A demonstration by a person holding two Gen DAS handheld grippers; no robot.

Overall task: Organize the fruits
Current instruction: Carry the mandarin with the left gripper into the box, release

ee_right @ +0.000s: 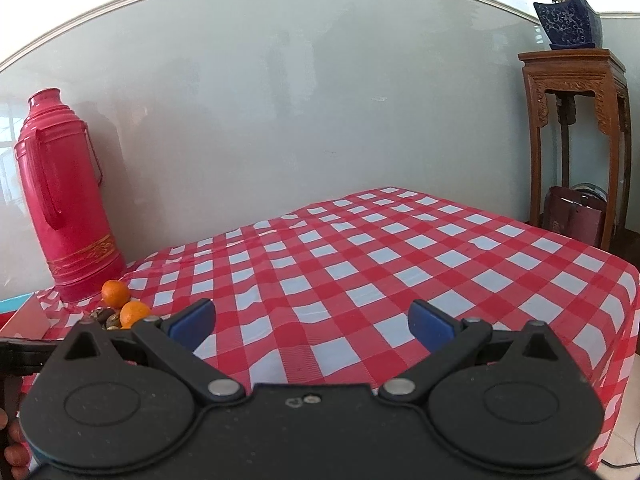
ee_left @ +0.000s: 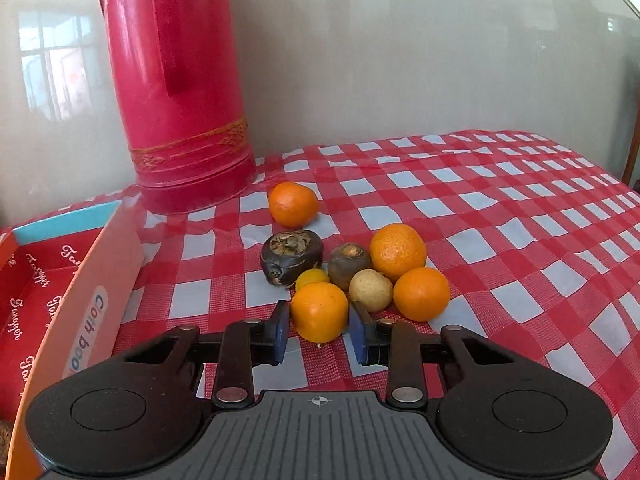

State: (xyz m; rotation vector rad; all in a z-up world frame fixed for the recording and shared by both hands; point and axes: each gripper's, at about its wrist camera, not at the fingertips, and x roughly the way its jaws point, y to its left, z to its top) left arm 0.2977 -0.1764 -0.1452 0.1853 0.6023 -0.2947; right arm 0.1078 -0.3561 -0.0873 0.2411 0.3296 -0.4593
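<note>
We are closing the left gripper (ee_left: 319, 330) on the nearest orange (ee_left: 319, 312): its blue pads (ee_left: 280, 334) are sitting at the fruit's two sides, the left one touching or nearly so, the right one just beside the skin with a sliver of cloth showing, so we cannot tell whether the grip is firm. That orange is lying at the front of a tight cluster: a small yellow fruit (ee_left: 312, 277) and a pale round one (ee_left: 371, 290) are crowding just behind it, with two dark brown fruits (ee_left: 291, 258) and two more oranges (ee_left: 398, 252) beyond. One orange (ee_left: 293, 204) is sitting apart, near the red flask (ee_left: 176, 80). At our left, the box (ee_left: 86, 300) wall is rising close beside the left finger, leaving little room that way.

We are holding the right gripper (ee_right: 312, 326) wide open and empty over the checked cloth (ee_right: 360, 264). Ahead of it the cloth is running bare to the far and right table edges, where it is dropping away; a wooden stand (ee_right: 576, 128) is standing past that corner.
</note>
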